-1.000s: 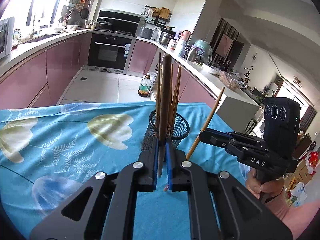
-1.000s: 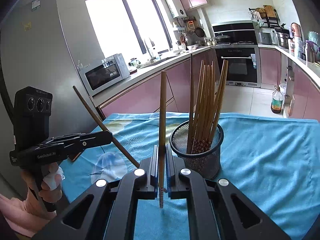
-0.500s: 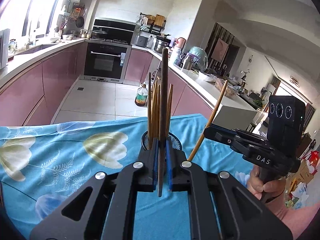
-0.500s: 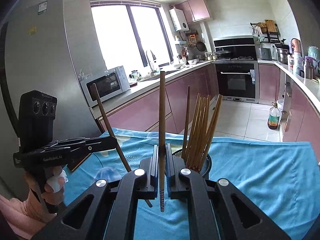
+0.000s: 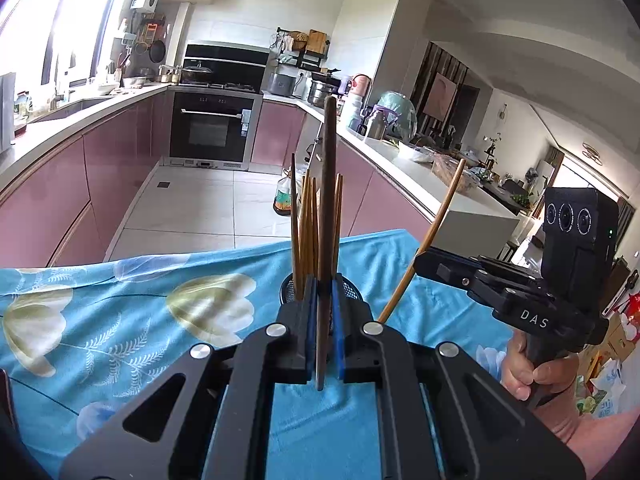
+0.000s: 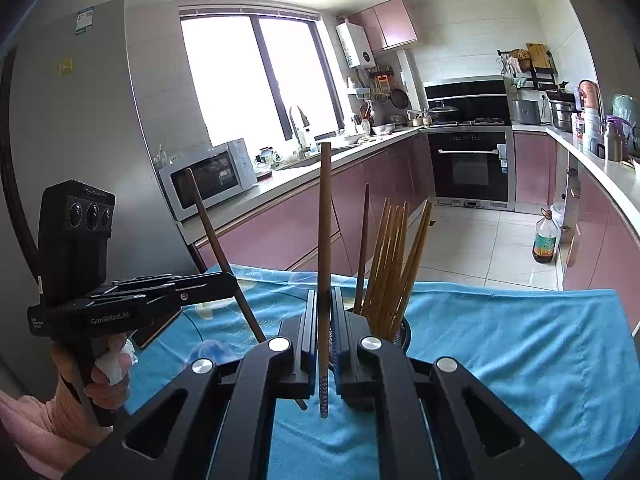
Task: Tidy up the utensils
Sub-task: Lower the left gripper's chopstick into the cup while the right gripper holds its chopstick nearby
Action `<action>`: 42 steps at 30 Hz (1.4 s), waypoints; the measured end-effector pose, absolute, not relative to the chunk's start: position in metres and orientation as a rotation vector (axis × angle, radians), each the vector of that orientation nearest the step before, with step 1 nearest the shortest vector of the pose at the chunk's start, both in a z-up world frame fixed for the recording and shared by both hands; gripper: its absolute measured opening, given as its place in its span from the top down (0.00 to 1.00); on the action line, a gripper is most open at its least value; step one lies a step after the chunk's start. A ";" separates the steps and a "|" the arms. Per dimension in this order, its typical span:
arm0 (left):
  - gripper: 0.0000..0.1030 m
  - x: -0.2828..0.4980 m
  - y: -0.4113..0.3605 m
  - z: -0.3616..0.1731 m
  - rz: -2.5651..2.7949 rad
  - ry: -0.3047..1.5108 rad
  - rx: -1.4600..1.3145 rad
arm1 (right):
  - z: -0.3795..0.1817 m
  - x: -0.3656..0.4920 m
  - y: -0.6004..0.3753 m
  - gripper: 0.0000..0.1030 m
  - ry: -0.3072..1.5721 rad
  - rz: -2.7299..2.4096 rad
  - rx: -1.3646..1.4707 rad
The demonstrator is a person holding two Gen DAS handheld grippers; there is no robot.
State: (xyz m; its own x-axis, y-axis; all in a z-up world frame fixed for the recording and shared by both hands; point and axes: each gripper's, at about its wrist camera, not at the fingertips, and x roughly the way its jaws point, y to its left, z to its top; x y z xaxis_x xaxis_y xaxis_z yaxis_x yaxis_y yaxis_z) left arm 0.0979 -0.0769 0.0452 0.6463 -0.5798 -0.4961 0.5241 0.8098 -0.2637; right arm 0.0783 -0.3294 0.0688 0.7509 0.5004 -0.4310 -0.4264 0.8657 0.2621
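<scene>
My left gripper (image 5: 322,282) is shut on a dark brown chopstick (image 5: 329,184) that stands upright between its blue pads. Right behind it, mostly hidden by the jaws, is a black mesh holder (image 5: 354,291) with several chopsticks (image 5: 306,220) in it. My right gripper (image 6: 325,294) is shut on a lighter brown chopstick (image 6: 325,220), also upright, with a patterned lower tip. The holder (image 6: 405,334) and its chopsticks (image 6: 390,256) stand just right of it. Each view shows the other gripper, the right gripper (image 5: 420,265) and the left gripper (image 6: 231,280), in a hand with its stick tilted.
A blue floral tablecloth (image 5: 120,320) covers the table, whose far edge drops to a tiled kitchen floor. A flat dark object (image 6: 154,330) lies on the cloth near the left hand. An oil bottle (image 6: 545,244) stands on the floor, and pink cabinets line the walls.
Both grippers have lifted a little with their chopsticks still clamped. The holder now sits lower in both views and is more hidden behind the jaws.
</scene>
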 end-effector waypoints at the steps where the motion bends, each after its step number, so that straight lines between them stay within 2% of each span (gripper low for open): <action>1: 0.92 0.098 -0.077 0.045 -0.628 0.598 -0.097 | 0.069 0.078 -0.330 0.95 0.512 0.507 0.151; 42: 0.92 0.104 -0.087 0.081 -0.649 0.490 -0.049 | 0.095 0.089 -0.330 0.95 0.437 0.491 0.147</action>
State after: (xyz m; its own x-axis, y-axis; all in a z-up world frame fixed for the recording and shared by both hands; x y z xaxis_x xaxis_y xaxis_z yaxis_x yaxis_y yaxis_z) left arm 0.1038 -0.0872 0.0814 0.6876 -0.5906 -0.4224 0.5681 0.7999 -0.1935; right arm 0.0891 -0.3299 0.0946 0.7918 0.4858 -0.3701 -0.4240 0.8734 0.2395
